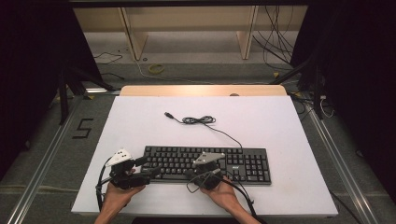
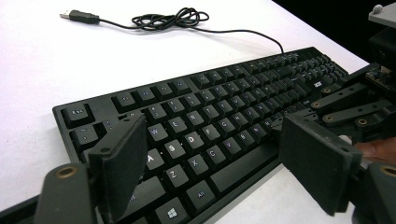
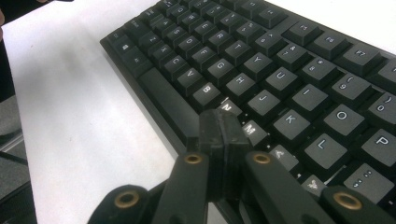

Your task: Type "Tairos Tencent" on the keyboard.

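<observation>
Keyboard lies flat on the white desk near its front edge, long axis left to right, cable trailing rearward. Right claw, pressed together, tips at the N key: risk of striking neighbouring keys. Left claw spread apart over the left end.

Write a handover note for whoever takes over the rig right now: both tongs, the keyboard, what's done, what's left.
Left tongs: open, over the left end of the keyboard, holding nothing.
Right tongs: shut and empty, tips at the front key rows by the N key and the space bar.
Keyboard: flat near the front of the white table; its cable lies loosely coiled behind it, with the USB plug unplugged.
Done: both tongs are at the keys.
Left: probably key pressing; I can't tell whether any key is down.
</observation>
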A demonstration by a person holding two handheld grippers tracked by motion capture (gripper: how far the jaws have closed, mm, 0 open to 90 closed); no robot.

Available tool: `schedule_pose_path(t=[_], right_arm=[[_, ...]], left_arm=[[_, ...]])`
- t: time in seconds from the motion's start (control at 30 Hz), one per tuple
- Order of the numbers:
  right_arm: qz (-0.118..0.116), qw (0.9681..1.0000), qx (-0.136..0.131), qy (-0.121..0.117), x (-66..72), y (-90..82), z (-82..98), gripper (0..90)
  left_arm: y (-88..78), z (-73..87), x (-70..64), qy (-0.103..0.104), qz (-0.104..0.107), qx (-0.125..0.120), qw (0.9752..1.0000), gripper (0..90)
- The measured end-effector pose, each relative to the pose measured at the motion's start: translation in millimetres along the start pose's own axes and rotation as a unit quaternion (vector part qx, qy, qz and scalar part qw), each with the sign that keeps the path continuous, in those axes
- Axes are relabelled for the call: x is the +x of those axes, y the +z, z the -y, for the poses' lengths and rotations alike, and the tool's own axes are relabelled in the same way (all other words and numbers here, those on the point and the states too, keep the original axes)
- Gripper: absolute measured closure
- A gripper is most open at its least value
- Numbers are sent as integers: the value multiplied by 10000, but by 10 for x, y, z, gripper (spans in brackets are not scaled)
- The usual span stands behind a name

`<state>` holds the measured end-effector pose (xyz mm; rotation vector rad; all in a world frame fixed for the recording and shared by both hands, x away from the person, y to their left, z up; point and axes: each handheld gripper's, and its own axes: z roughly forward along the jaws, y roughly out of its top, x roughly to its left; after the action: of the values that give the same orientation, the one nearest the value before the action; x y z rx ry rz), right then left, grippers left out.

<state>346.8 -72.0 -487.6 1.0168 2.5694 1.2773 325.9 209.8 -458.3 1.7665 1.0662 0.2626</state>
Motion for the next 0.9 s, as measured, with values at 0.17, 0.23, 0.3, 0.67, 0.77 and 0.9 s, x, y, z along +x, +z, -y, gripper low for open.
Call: schedule_pose_path(t=[0.17, 0.23, 0.3, 0.67, 0.77, 0.9], right_arm=[[34, 10000, 5, -30, 9, 0, 2, 900], [30, 10000, 0, 11, 9, -1, 1, 900], [33, 10000, -16, 33, 9, -5, 1, 900], [-18, 9988, -414, 262, -88, -176, -80, 789], [-54, 9984, -480, 307, -125, -205, -97, 723], [-65, 9982, -478, 356, -152, -220, -126, 609]], left_arm=[[-5, 2, 10, -16, -14, 3, 10000, 231], [-4, 2, 11, -30, -19, -1, 10000, 231], [-4, 2, 13, -32, -26, -6, 10000, 232], [-13, 3, 45, -47, -93, 28, 9999, 232], [-4, 4, 47, -41, -108, 60, 9999, 232], [1, 8, 64, -60, -184, 147, 9997, 245]])
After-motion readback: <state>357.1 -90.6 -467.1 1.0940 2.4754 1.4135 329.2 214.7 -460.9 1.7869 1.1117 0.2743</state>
